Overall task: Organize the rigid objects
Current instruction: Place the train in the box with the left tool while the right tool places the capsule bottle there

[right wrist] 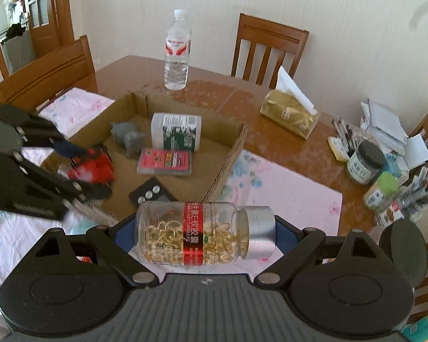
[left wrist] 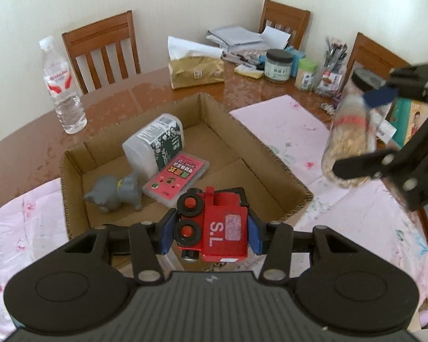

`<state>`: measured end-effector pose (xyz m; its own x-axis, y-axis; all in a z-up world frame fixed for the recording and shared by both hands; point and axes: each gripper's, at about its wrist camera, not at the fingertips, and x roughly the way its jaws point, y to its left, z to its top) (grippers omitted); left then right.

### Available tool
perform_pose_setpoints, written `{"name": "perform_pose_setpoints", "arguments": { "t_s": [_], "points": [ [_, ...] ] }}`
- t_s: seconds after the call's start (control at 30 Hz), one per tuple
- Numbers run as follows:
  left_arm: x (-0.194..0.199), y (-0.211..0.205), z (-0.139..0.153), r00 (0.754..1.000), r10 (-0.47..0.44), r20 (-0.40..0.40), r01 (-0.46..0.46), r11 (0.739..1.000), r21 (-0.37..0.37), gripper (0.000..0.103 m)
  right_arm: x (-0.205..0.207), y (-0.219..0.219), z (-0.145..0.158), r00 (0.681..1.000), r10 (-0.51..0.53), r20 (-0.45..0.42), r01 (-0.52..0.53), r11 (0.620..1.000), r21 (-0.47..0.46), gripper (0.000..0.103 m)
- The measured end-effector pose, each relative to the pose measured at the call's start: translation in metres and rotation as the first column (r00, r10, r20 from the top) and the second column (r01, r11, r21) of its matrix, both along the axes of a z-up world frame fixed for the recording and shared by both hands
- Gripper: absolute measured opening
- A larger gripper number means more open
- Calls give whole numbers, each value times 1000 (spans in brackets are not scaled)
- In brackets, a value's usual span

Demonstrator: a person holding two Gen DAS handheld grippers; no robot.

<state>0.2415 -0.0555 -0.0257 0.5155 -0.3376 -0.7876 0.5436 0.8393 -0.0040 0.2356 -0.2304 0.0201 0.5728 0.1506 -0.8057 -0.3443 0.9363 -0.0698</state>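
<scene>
My left gripper [left wrist: 211, 232] is shut on a red toy train [left wrist: 214, 225] marked "S.L" and holds it above the near edge of the open cardboard box [left wrist: 271, 154]. It shows blurred in the right wrist view [right wrist: 91, 165]. My right gripper [right wrist: 198, 235] is shut on a clear capsule bottle [right wrist: 202, 235] with a red label and silver cap, held sideways above the pink cloth to the right of the box; it also shows in the left wrist view [left wrist: 349, 139]. In the box lie a white bottle [left wrist: 155, 145], a pink case [left wrist: 175, 178] and a grey toy animal [left wrist: 114, 192].
A water bottle [left wrist: 61, 85] stands behind the box. A gold tissue pack [left wrist: 197, 71], jars [left wrist: 278, 65], pens and papers crowd the back right of the wooden table [left wrist: 145, 91]. A small black item with buttons [right wrist: 151, 192] lies in the box. Chairs surround the table.
</scene>
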Motion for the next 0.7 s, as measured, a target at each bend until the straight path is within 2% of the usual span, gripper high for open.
{"name": "perform_pose_setpoints", "arguments": {
  "t_s": [0.17,0.23,0.3,0.4,0.7],
  "points": [
    [2,-2,-13,1000,21,-19,-21,1000,11,51,10,2,3,1000,-2,8,2,1000,5,96],
    [-2,1,-10,999,29,-17,-30,999,-12,71,12,3,4,1000,2,9,-2,1000,3,96],
    [-7,5,-4,999,34,10,-34,999,-33,85,13,4,5,1000,4,10,-4,1000,0,96],
    [-16,10,6,996,65,68,-63,998,-31,97,16,6,6,1000,8,11,-8,1000,1,96],
    [-46,40,25,966,215,143,-212,977,-37,100,36,31,5,998,59,6,-59,998,19,96]
  ]
}}
